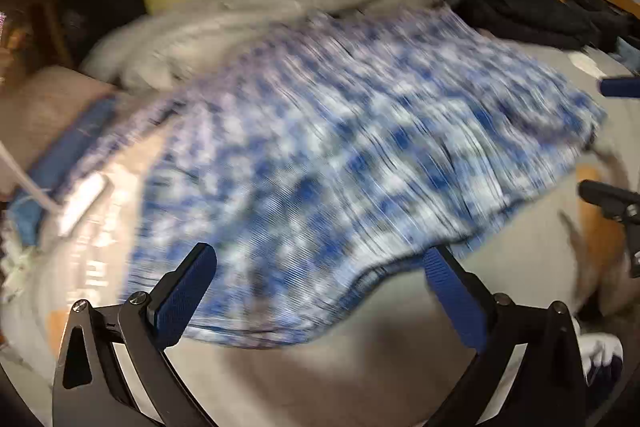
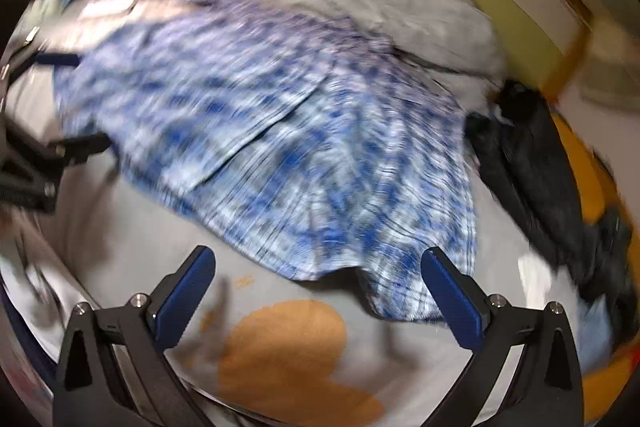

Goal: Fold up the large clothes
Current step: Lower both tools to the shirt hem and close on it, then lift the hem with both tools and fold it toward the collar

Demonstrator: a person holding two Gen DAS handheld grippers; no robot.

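Both tools, left tool (image 1: pixel 320 285) and right tool (image 2: pixel 318 281), gape wide and empty above the blurred blue checked shirt (image 1: pixel 340 147) spread on the bed (image 1: pixel 360 367).

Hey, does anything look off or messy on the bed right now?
The blue checked shirt lies skewed and rumpled, one flap folded over. A grey heap and dark clothes crowd its far edges. Both pictures are motion-blurred. No spill or damage shows.
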